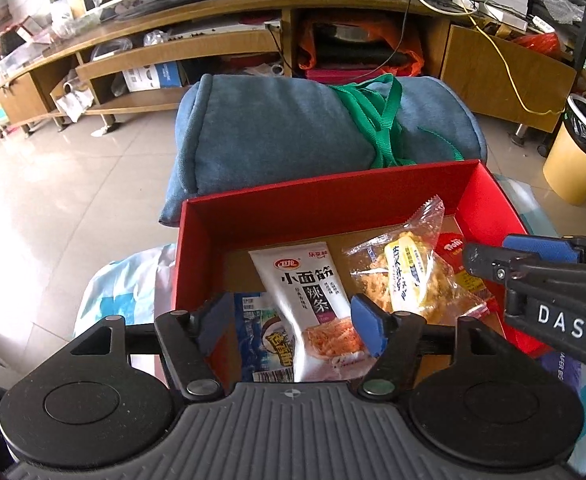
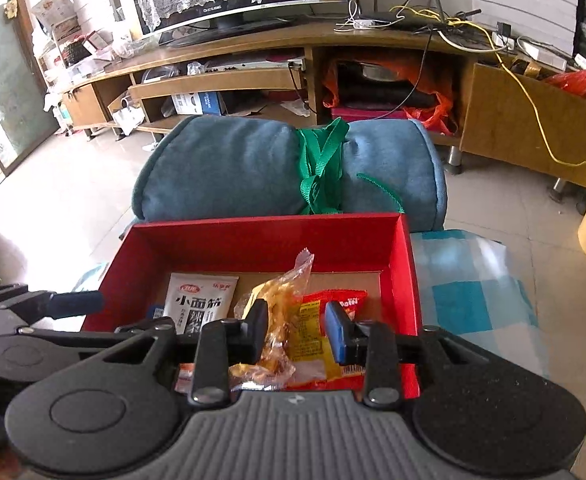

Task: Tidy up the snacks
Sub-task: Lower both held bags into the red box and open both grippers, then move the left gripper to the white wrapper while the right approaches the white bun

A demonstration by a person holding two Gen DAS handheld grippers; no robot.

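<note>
Bright daylight from the left, glare on floor tiles, strong fisheye bending at edges, sharp focus

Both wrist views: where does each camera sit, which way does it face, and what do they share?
Left wrist: on the left gripper, looking down into the red box at the white snack packet; the right gripper enters from the right.
Right wrist: on the right gripper, over the box's right half, fingers flanking the clear snack bag.
Shared: box, packets, blue cushion, TV stand.

Red packet largely hidden under clear snack bag; blue packet half covered.
</note>
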